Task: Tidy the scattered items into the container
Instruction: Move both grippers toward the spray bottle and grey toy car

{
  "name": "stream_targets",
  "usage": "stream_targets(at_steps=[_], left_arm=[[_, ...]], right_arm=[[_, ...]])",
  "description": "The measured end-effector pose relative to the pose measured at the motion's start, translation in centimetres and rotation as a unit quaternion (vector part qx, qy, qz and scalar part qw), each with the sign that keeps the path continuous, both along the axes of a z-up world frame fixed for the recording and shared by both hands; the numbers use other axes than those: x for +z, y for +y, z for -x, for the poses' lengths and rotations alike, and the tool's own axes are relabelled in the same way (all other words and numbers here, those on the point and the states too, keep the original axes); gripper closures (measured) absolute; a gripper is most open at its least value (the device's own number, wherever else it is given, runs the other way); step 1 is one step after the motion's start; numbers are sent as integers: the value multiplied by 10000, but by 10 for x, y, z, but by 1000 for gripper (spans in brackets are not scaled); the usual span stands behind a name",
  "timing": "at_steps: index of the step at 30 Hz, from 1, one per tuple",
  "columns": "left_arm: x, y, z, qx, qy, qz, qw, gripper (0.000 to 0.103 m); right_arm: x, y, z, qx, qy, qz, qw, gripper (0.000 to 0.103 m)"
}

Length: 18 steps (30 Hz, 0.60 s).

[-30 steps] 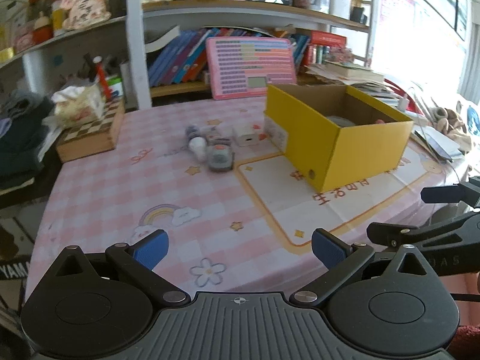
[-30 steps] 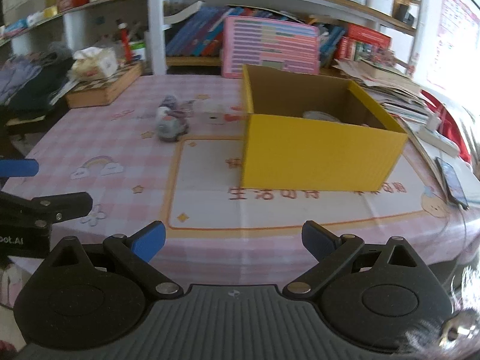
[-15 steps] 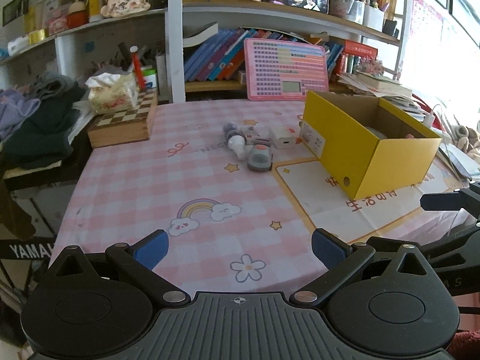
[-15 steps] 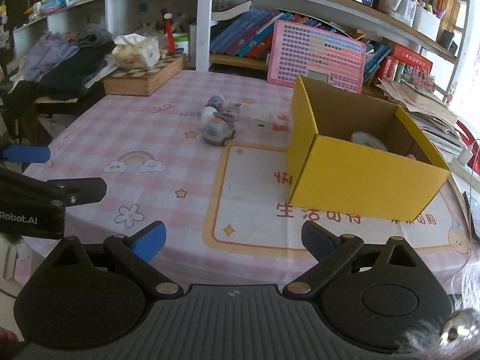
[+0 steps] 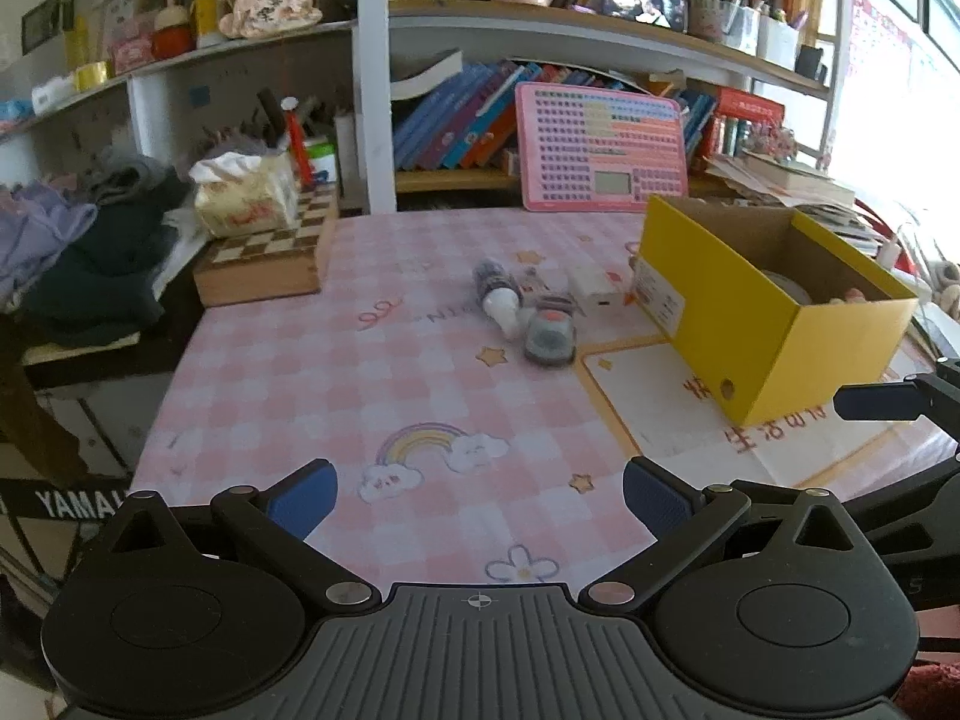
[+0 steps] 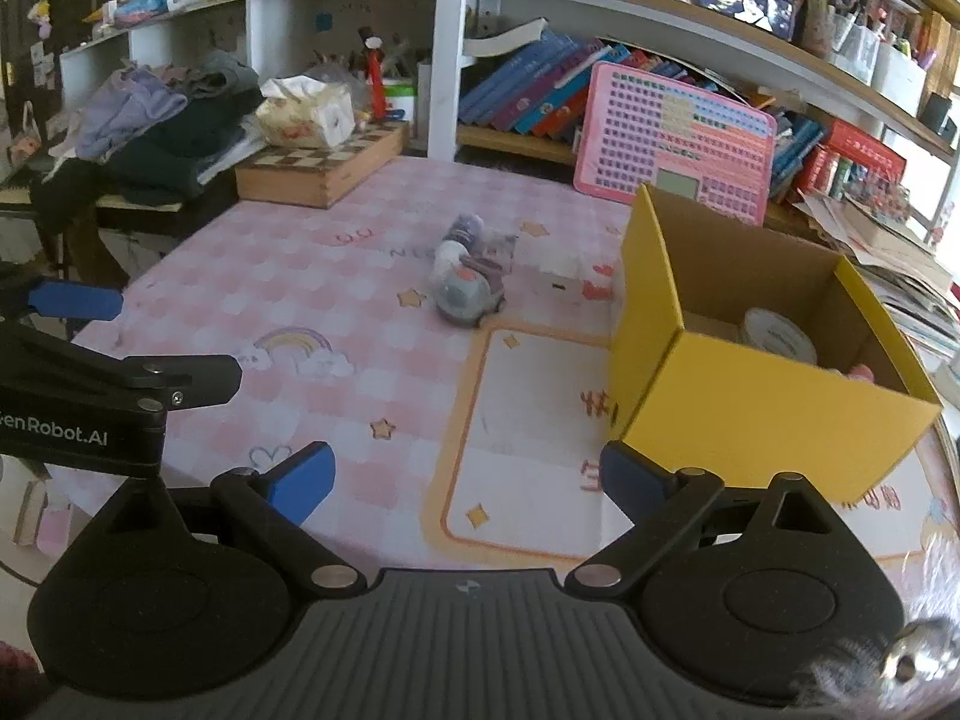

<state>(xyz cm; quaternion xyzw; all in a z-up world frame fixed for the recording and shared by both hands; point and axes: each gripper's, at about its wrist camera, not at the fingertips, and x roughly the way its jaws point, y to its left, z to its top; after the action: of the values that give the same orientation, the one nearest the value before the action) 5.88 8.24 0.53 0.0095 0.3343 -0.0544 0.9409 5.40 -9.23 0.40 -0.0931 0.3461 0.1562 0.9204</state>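
A yellow cardboard box (image 5: 762,324) (image 6: 750,402) stands open at the right of the pink checked table; a tape roll (image 6: 777,336) lies inside. Left of it lie a small grey toy car (image 5: 549,333) (image 6: 465,297), a white-capped bottle (image 5: 498,294) (image 6: 456,243) and a small white box (image 5: 594,291) (image 6: 558,276). My left gripper (image 5: 480,495) is open and empty near the table's front edge. My right gripper (image 6: 465,477) is open and empty, just in front of the yellow box's near corner.
A wooden chessboard box (image 5: 264,258) with a tissue pack (image 5: 246,201) sits at the back left. A pink keyboard toy (image 5: 603,150) leans against the bookshelf behind. Clothes (image 5: 78,240) are piled off the table's left edge.
Both grippers have pulled back and risen, so the table items and yellow box look farther away. Both stay open and empty.
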Motion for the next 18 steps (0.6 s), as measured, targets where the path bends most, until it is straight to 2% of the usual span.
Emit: stream_targets(at_steps=[8, 18], left_arm=[[0, 10, -9, 181, 7, -25, 9998, 0], [5, 11, -11, 17, -167, 104, 9998, 0]], right_arm=[[-1, 12, -17, 186, 13, 11, 9998, 7], [4, 21, -23, 244, -110, 184, 9995, 7]])
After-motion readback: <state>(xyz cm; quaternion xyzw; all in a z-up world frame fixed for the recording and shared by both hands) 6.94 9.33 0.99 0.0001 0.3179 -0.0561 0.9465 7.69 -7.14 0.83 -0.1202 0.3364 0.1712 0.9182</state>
